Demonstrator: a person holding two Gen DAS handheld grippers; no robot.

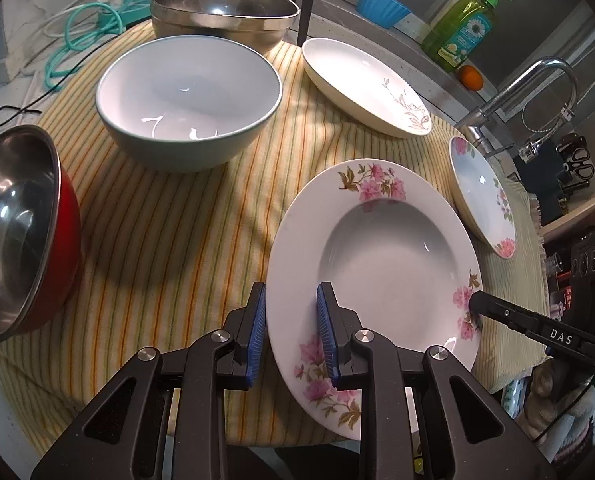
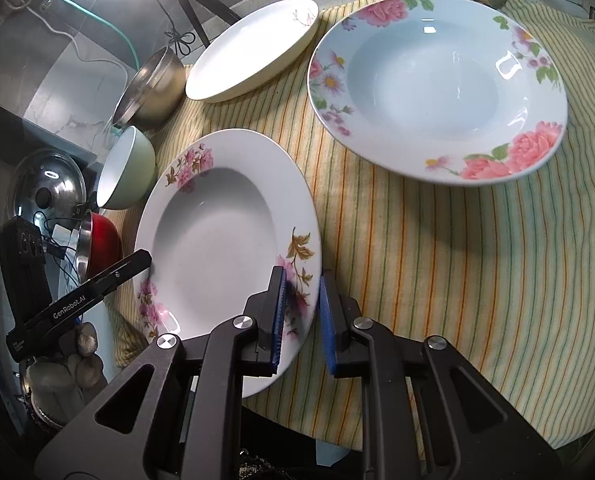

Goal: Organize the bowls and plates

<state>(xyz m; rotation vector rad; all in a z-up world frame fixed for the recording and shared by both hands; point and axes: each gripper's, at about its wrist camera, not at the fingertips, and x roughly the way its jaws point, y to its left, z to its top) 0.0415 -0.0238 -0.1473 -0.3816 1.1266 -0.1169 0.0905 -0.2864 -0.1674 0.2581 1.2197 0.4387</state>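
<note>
A white deep plate with pink flowers (image 1: pixel 381 256) (image 2: pixel 217 232) lies on the striped cloth. My left gripper (image 1: pixel 291 330) straddles its left rim, one blue pad on each side. My right gripper (image 2: pixel 302 314) straddles its opposite rim the same way, and its tip shows in the left wrist view (image 1: pixel 481 302). Whether either pair of pads presses the rim I cannot tell. A second floral plate (image 2: pixel 437 84) (image 1: pixel 481 196) lies further right. A plain cream plate (image 1: pixel 361 84) (image 2: pixel 253 48) lies behind. A grey-green bowl (image 1: pixel 189 100), a steel bowl (image 1: pixel 225 12) and a red bowl (image 1: pixel 17 232) stand to the left.
The striped cloth (image 1: pixel 169 240) covers a round table. A tap (image 1: pixel 529 88), a green soap bottle (image 1: pixel 461 28), an orange (image 1: pixel 471 77) and a blue cup (image 1: pixel 381 4) stand behind. Cables (image 1: pixel 85 36) lie at the back left. A steel lid (image 2: pixel 45 188) lies left.
</note>
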